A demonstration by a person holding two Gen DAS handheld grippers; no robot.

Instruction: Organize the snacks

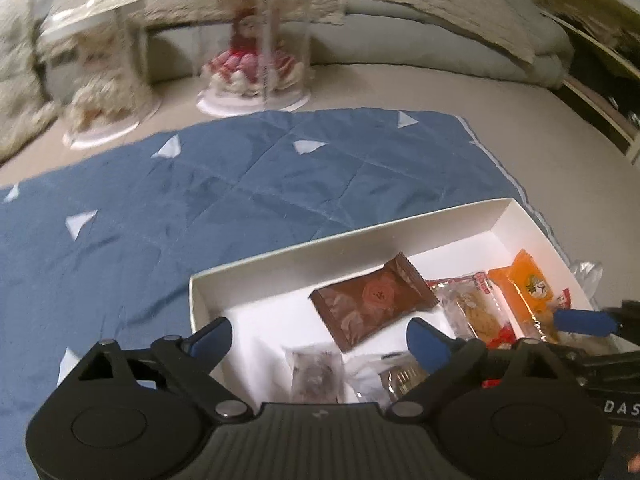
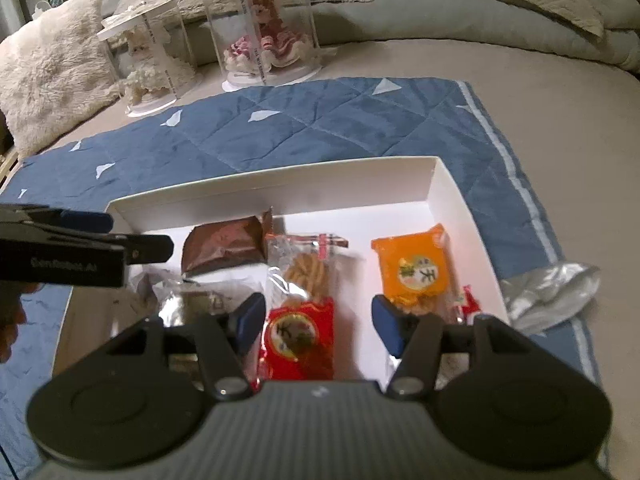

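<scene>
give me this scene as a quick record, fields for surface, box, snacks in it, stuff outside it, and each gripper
surface: blue quilt on a bed
box: white box, open top, on the quilt
snacks in box: brown packet, cookie packet, orange packet, red packet, silver packets
outside box: silver wrapper on the quilt beside the box's right wall
background: two clear doll cases
left gripper: open, over the box, holding nothing
right gripper: open, above the red packet, fingers off it

white box (image 2: 448, 196) open, flat on quilt | brown packet (image 2: 224, 246) at 10 o'clock inside | cookie bag (image 2: 308, 268) centre | orange packet (image 2: 416, 264) at 3 | red packet (image 2: 300, 336) at 6
</scene>
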